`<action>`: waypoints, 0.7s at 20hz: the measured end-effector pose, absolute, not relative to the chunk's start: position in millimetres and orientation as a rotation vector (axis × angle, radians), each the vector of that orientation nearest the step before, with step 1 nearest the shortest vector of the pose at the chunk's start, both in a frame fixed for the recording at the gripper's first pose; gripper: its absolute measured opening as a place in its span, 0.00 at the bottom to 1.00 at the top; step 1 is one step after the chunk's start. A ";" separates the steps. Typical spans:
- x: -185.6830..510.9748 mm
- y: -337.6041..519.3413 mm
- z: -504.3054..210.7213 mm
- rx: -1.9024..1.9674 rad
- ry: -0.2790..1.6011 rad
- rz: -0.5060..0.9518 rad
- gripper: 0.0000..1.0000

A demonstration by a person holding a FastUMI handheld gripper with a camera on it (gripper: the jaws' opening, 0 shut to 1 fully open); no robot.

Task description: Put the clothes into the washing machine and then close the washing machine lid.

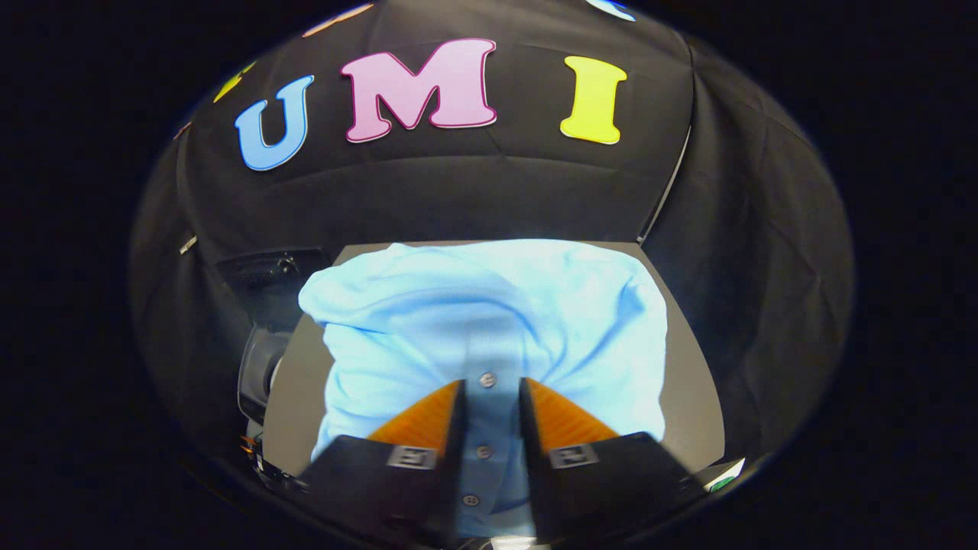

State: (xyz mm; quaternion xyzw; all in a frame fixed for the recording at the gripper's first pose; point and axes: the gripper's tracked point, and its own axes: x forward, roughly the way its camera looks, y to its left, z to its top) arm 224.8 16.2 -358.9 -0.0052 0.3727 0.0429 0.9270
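1. Gripper (491,393) at 6 o'clock, fingers nearly together and clamped on the button strip of a light blue shirt (489,321).
2. Shirt bunched and creased, spreading from between the fingers (428,420) out toward 12 o'clock, covering most of the desk (691,420) beyond them.
3. Button strip running straight down the narrow gap between the fingers; one small button (487,379) just ahead of the fingertips, two more lower in the gap.
4. Folds of cloth pulled in toward the fingertips from 10 o'clock and 2 o'clock, as under a pinch.
5. Bare grey desk surface showing at 3 o'clock and at 9 o'clock of the shirt, in narrow strips.
6. Dark rounded machine (260,374) at 9 o'clock of the shirt, just off the desk's edge, with a glossy curved part facing the desk; too dark to tell whether a lid stands open or closed.
7. Black cloth wall (489,198) behind the desk at 12 o'clock, wrapping round to 3 o'clock.
8. Small white and green object (722,475) at 4 o'clock of the gripper, at the desk's near corner; too small to tell what.
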 end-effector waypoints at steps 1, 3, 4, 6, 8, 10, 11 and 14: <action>226.8 17.0 -363.9 -0.005 0.762 0.094 0.36; 228.4 15.0 -361.3 0.051 0.761 0.089 0.13; 229.8 15.9 -356.6 0.101 0.760 0.086 0.06; 227.7 15.1 -344.0 0.108 0.759 0.093 0.06; 228.0 21.0 -314.2 0.082 0.706 0.099 0.06; 225.1 31.0 -285.3 0.070 0.667 0.106 0.06; 224.6 38.5 -271.5 0.073 0.649 0.113 0.06; 222.8 66.0 -235.3 0.069 0.611 0.144 0.06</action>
